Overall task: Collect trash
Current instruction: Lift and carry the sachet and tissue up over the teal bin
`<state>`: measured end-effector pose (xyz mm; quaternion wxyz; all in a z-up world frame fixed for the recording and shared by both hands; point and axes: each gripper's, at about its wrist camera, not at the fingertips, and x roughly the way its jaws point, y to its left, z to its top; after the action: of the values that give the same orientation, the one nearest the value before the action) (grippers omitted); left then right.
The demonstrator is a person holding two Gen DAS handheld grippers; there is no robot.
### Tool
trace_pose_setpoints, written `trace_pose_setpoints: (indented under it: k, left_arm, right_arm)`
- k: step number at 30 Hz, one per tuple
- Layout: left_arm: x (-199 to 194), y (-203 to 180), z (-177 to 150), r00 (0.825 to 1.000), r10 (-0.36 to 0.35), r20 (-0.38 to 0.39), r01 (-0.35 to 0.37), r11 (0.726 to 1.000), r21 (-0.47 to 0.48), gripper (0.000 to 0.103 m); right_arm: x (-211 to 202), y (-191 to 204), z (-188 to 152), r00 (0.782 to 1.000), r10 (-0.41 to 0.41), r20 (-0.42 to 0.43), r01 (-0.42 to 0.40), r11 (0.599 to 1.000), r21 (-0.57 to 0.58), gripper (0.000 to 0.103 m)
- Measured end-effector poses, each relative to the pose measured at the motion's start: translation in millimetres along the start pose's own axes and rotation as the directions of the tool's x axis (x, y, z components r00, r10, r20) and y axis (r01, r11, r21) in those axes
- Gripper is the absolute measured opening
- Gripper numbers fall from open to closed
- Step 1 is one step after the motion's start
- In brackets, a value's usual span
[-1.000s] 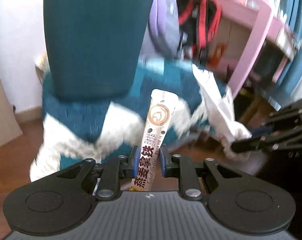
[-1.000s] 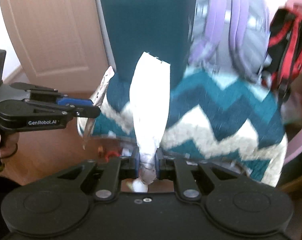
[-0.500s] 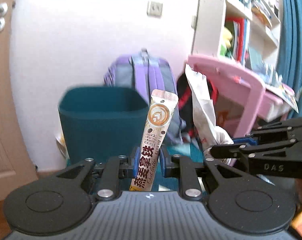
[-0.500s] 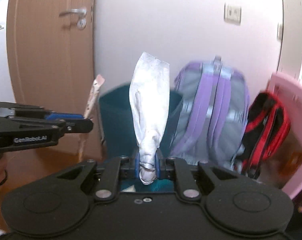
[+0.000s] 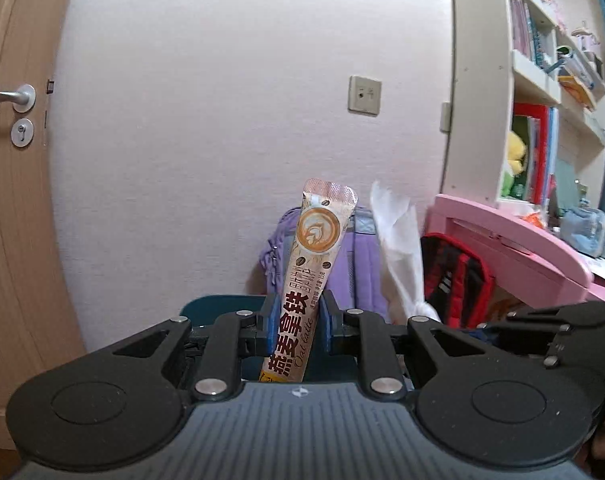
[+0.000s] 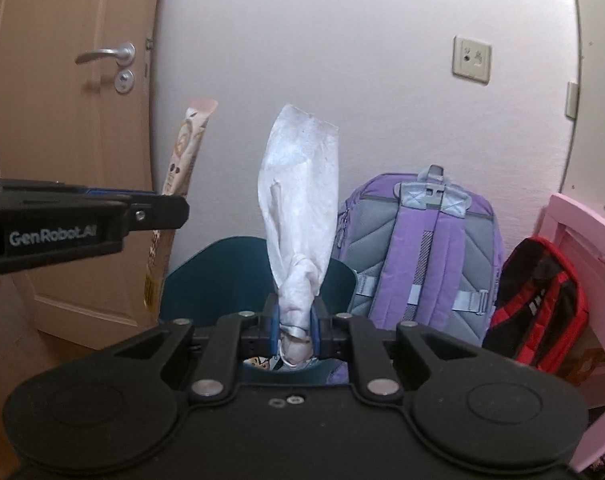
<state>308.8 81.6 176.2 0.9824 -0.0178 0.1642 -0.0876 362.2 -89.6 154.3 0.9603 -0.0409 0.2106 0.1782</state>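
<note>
My left gripper [image 5: 297,326] is shut on an oat latte sachet [image 5: 308,280], which stands upright between the blue pads. My right gripper [image 6: 295,326] is shut on a crumpled white tissue [image 6: 298,204], also upright. Both grippers sit side by side, level, just in front of a dark teal trash bin [image 6: 230,276], whose rim also shows in the left wrist view [image 5: 218,306]. In the right wrist view the left gripper [image 6: 158,212] and its sachet [image 6: 182,160] show at the left; in the left wrist view the tissue [image 5: 402,256] and right gripper [image 5: 422,320] show at the right.
A purple backpack [image 6: 422,264] and a red-and-black bag [image 6: 542,296] lean against the white wall behind the bin. A pink desk [image 5: 522,248] and a bookshelf [image 5: 534,92] stand at the right. A wooden door [image 6: 70,120] is at the left.
Both views have tilted up from the zigzag rug to the wall. The bin has dropped low in both frames, close behind the fingers. Both grips are unchanged.
</note>
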Motion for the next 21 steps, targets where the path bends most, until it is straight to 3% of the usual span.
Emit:
trace_pose_setpoints:
  k: [8, 21]
  left_arm:
    - [72, 26, -8, 0.992, 0.059, -0.112, -0.064, 0.997, -0.042, 0.020]
    - [157, 53, -48, 0.948, 0.114, -0.297, -0.125, 0.992, -0.019, 0.020]
  right_arm:
    - [57, 10, -3, 0.994, 0.008, -0.107, -0.010, 1.000, -0.018, 0.014]
    - [117, 18, -18, 0.969, 0.007, -0.245, -0.019, 0.999, -0.045, 0.018]
